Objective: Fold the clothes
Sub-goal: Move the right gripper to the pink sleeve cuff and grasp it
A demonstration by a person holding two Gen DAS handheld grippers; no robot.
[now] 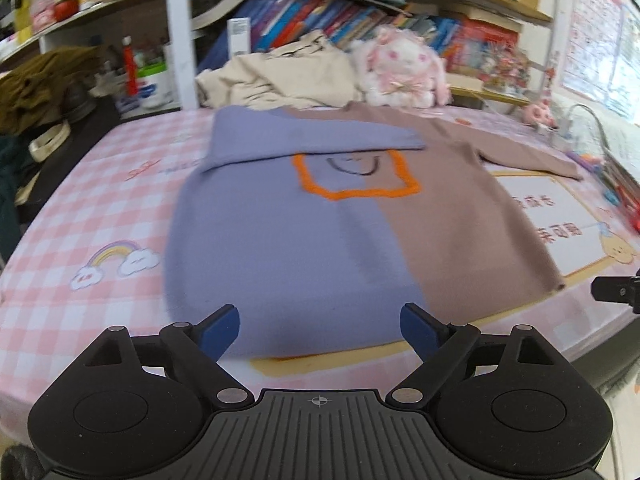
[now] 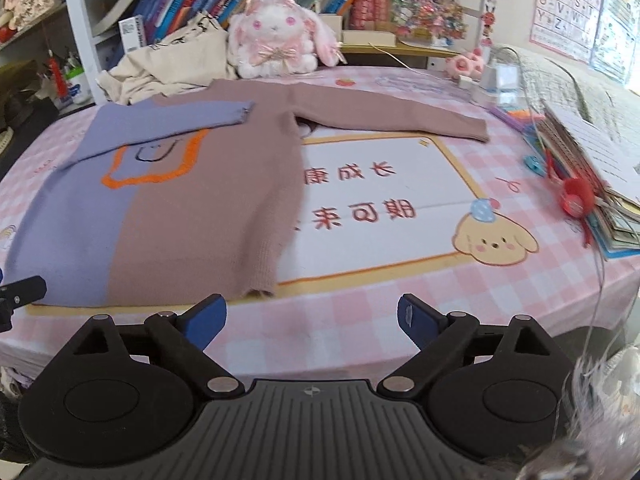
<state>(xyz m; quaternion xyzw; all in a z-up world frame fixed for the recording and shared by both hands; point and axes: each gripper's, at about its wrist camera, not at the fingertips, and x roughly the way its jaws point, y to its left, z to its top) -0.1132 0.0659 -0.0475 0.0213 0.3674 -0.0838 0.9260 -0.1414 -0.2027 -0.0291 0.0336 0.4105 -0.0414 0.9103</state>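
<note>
Sweater (image 1: 304,236) (purple-brown), one sleeve folded

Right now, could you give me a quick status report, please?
Both grippers open, empty. Sweater flat, purple sleeve folded across, brown sleeve still out. Nothing in the way.

- Table mat (image 2: 400,200): large red Chinese characters printed in its white panel, seen upside down.
- Wall poster (image 2: 568,4): an alphabet chart with J, K, L, M, N, R, S, Y, Z legible.
</note>
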